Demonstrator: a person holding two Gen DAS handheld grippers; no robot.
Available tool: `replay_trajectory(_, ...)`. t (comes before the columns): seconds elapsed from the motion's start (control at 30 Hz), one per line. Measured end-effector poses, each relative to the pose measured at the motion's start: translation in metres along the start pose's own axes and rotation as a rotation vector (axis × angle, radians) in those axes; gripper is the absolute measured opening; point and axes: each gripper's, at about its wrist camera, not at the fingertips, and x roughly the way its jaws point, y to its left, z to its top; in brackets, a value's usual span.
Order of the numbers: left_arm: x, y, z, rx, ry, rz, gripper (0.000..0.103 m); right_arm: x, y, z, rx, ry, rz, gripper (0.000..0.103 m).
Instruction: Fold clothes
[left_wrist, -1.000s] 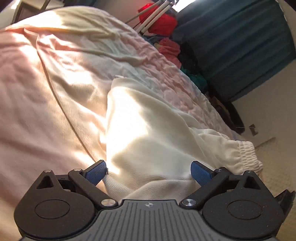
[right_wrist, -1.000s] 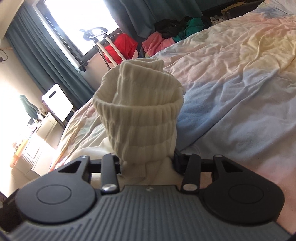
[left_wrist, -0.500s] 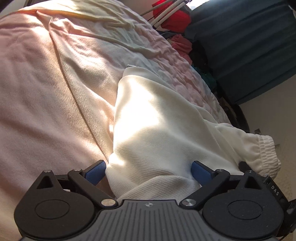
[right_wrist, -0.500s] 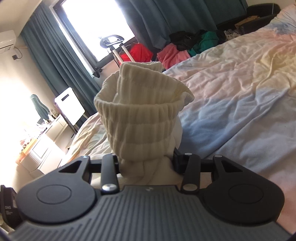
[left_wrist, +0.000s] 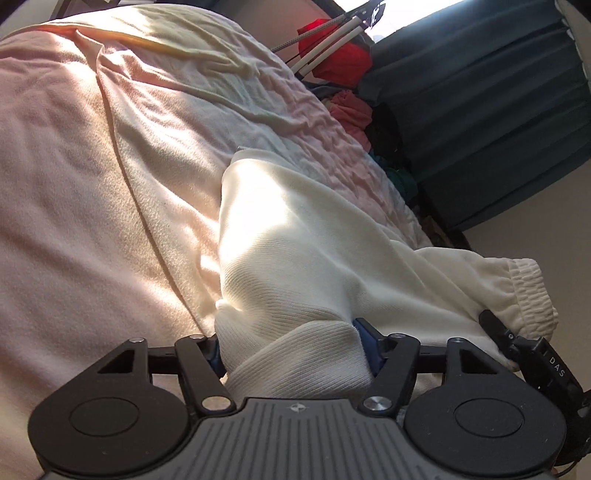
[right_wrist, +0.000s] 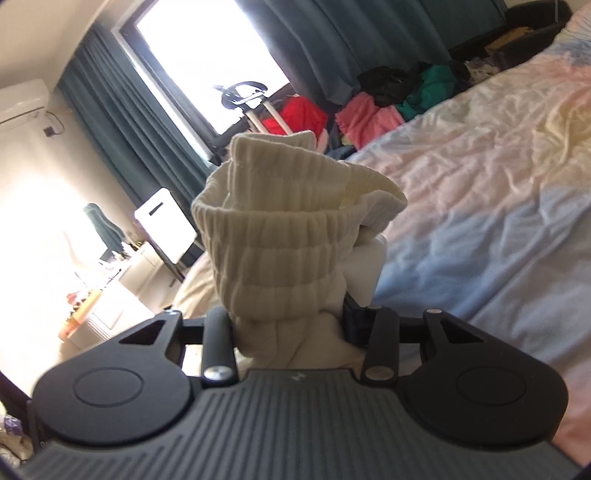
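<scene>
Cream-white sweatpants (left_wrist: 306, 258) lie on the pink bedsheet (left_wrist: 74, 184), elastic waistband (left_wrist: 532, 291) at the right. My left gripper (left_wrist: 291, 350) is shut on a ribbed leg cuff (left_wrist: 306, 354) of the pants; the blue pads are mostly buried in cloth. My right gripper (right_wrist: 288, 325) is shut on the other ribbed cuff (right_wrist: 280, 240), which stands bunched up above the jaws. The tip of the right gripper (left_wrist: 532, 350) shows beside the waistband in the left wrist view.
The bed's pastel sheet (right_wrist: 480, 184) spreads to the right. A pile of coloured clothes (right_wrist: 369, 110) and a drying rack (right_wrist: 251, 107) stand by the window with teal curtains (right_wrist: 332, 37). A white cabinet (right_wrist: 110, 295) is at the left.
My left gripper has closed on the leg cuff, which it only straddled before. My right gripper has lifted and tilted with its cuff, coming beside the waistband.
</scene>
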Motion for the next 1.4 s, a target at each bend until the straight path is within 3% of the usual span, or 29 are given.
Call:
replay_trajectory(0.17,0.008,-0.050,0.016,0.020,-0.072,-0.066,0.061,-0.014,-0.002,0.038,0.013,-0.093,0.054,0.043)
replay_trajectory(0.33,0.094,-0.131,0.030,0.116,-0.072,-0.128,0.060,-0.035,-0.036,0.090,0.080,-0.204,0.036,0.043)
replay_trajectory(0.57,0.214,-0.245,0.051,0.249,-0.071,-0.216,0.060,-0.049,-0.131,0.173,0.175,-0.320,-0.052,0.043)
replay_trajectory(0.7,0.284,-0.301,0.058,0.317,-0.062,-0.251,0.060,-0.039,-0.186,0.201,0.211,-0.354,-0.107,0.043)
replay_trajectory(0.83,0.346,-0.305,0.044,0.364,-0.003,-0.202,0.060,-0.018,-0.237,0.195,0.270,-0.308,-0.162,0.043)
replay_trajectory(0.97,0.379,-0.280,0.025,0.448,0.080,-0.141,0.060,-0.002,-0.282,0.157,0.362,-0.218,-0.211,0.043)
replay_trajectory(1.13,0.378,-0.233,0.002,0.547,0.168,-0.118,0.065,-0.012,-0.302,0.092,0.406,-0.171,-0.219,0.044)
replay_trajectory(1.2,0.367,-0.238,-0.003,0.594,0.165,-0.095,0.068,-0.016,-0.308,0.069,0.458,-0.156,-0.233,0.046)
replay_trajectory(1.33,0.340,-0.257,-0.011,0.688,0.148,-0.041,0.073,-0.023,-0.311,0.065,0.530,-0.136,-0.256,0.052)
replay_trajectory(1.4,0.320,-0.270,-0.010,0.727,0.136,-0.010,0.076,-0.032,-0.297,0.078,0.491,-0.104,-0.327,0.052)
